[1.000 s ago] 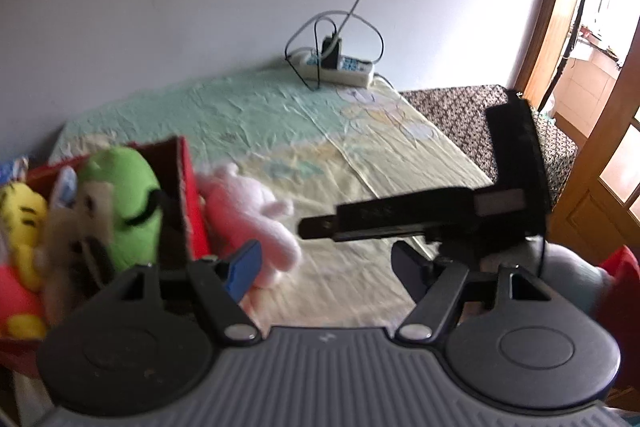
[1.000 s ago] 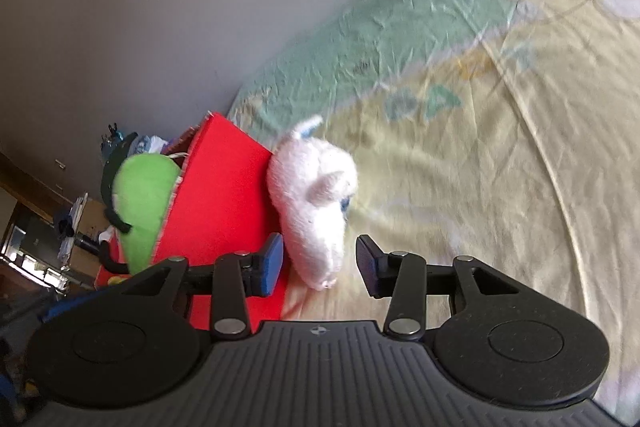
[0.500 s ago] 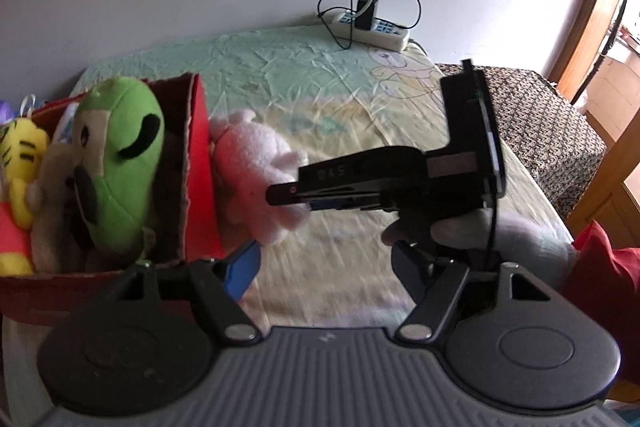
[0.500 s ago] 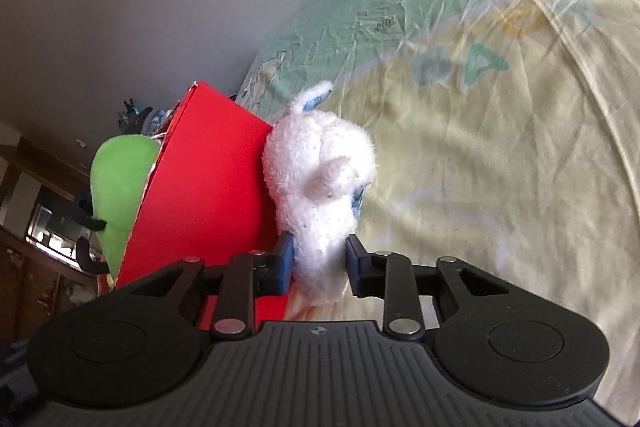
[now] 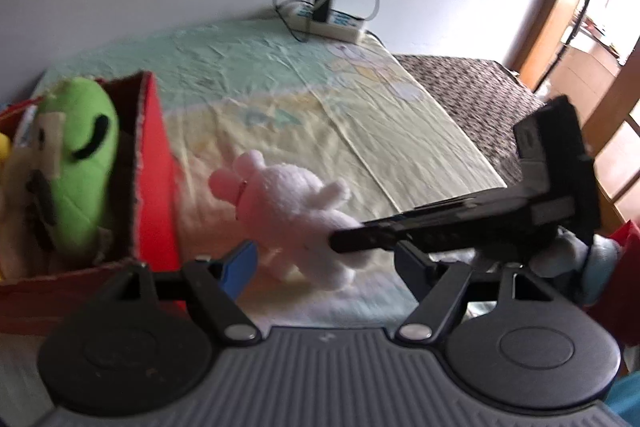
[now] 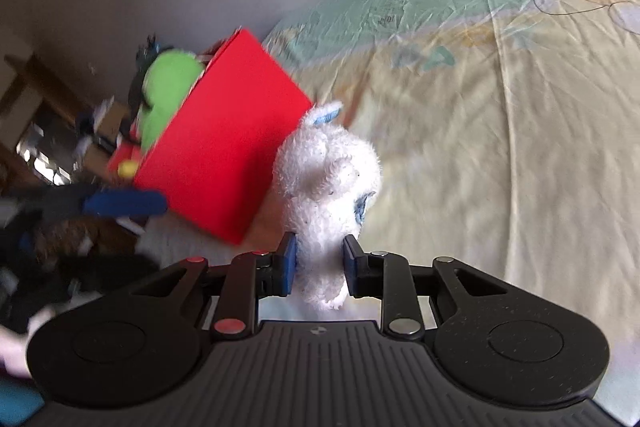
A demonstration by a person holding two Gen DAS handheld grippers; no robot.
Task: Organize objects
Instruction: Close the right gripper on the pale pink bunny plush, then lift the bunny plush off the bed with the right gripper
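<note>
A: Toy status: the right gripper (image 6: 319, 259) is clamping the lower body of the white plush rabbit (image 6: 326, 179), both blue pads pressing into the fur. The rabbit is hanging just beside the outer wall of the red box (image 6: 224, 155), apparently raised off the bedsheet (image 6: 500, 155); contact with the wall cannot be confirmed.

B: And the left gripper (image 5: 324, 263)?

A: Its fingers are standing wide apart and holding nothing. It is hovering near the box's front corner, with the rabbit and the other tool crossing in front of it.

B: Recommended procedure for the step in hand?

A: Judging from the task, the rabbit is going into the box. Keep the clamp firm, since plush compresses and can slip. Raise the toy above the rim before translating sideways, so that feet and ears are not catching the cardboard edge.

B: Clearance inside?

A: The box is already holding a green plush (image 5: 80, 163) and further toys toward its far end. Room beside the green plush, against the near wall, appears limited; lowering the rabbit upright there is probably the best fit.

B: Surroundings?

A: Open sheet is lying to the right. A power strip (image 5: 326, 21) is sitting well apart, by the wall.
</note>
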